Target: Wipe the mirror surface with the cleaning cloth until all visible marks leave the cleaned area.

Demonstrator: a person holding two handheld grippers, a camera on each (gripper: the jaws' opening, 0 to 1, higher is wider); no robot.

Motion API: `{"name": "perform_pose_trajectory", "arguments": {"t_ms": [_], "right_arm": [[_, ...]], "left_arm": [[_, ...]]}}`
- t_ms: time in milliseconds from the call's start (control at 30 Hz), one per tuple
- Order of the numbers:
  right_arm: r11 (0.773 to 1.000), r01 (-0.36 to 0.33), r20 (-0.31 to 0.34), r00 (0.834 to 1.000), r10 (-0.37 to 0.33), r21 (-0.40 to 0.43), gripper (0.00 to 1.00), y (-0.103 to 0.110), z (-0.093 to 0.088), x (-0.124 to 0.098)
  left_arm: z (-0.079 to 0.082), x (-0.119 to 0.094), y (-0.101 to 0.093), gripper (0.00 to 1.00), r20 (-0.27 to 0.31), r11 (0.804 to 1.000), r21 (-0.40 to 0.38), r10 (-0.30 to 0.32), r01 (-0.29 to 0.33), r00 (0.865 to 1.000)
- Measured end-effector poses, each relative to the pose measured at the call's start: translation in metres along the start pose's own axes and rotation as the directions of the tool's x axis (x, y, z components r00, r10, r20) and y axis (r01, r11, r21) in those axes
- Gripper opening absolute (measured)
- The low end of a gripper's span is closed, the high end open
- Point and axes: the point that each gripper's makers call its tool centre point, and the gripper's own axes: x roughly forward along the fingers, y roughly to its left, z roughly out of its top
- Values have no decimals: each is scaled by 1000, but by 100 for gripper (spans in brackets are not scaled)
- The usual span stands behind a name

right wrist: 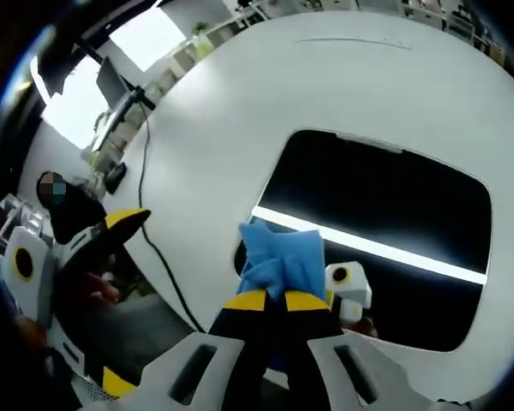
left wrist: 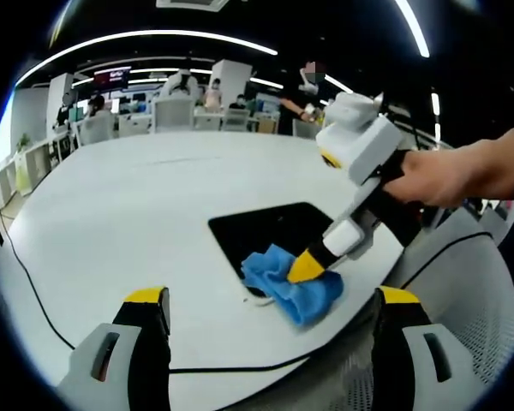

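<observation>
Currently —
Right gripper: jaws clamped on blue cloth, pressed to mirror edge.
Left gripper: jaws apart, hovering above white table.

Mirror's near edge behind the blue cloth, perhaps; distant office people too small.

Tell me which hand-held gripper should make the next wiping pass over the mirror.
Right. The right hand-held gripper is shut on the blue cloth, which is pressed at the edge of the mirror. The left hand-held gripper is open, holds nothing and hangs back over the white table.
</observation>
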Motion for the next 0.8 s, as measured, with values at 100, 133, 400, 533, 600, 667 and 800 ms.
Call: {"name": "perform_pose_trajectory", "arguments": {"t_ms": [100, 133, 400, 533, 600, 667, 800], "right_arm": [[1000, -1, 1, 1000, 1, -19, 0, 0, 1, 0], [1000, -2, 1, 1000, 2, -24, 0, 0, 1, -1], [1000, 8, -4, 1000, -8, -12, 0, -12, 1, -5], [1000, 9, -5, 1000, -9, -1, 0, -17, -1, -8], [1000, 6, -4, 1000, -6, -2, 0, -19, -2, -9], [1000, 5, -4, 1000, -5, 5, 0, -20, -2, -10], [1000, 12, -4, 1000, -12, 6, 0, -25, -2, -12]], "left_arm": [[-1, 0, 0, 99, -3, 1000, 1, -1, 1, 1000], [-1, 0, 0, 99, -3, 1000, 2, -1, 1, 1000], [-1, 0, 0, 99, -2, 1000, -1, 0, 0, 1000], [-1, 0, 0, 99, -1, 1000, -3, 0, 0, 1000], [-1, 0, 0, 99, 0, 1000, -7, -1, 1, 1000], [-1, 0, 0, 99, 0, 1000, -5, -1, 1, 1000], [-1, 0, 0, 99, -2, 1000, -5, -1, 1, 1000]]}}
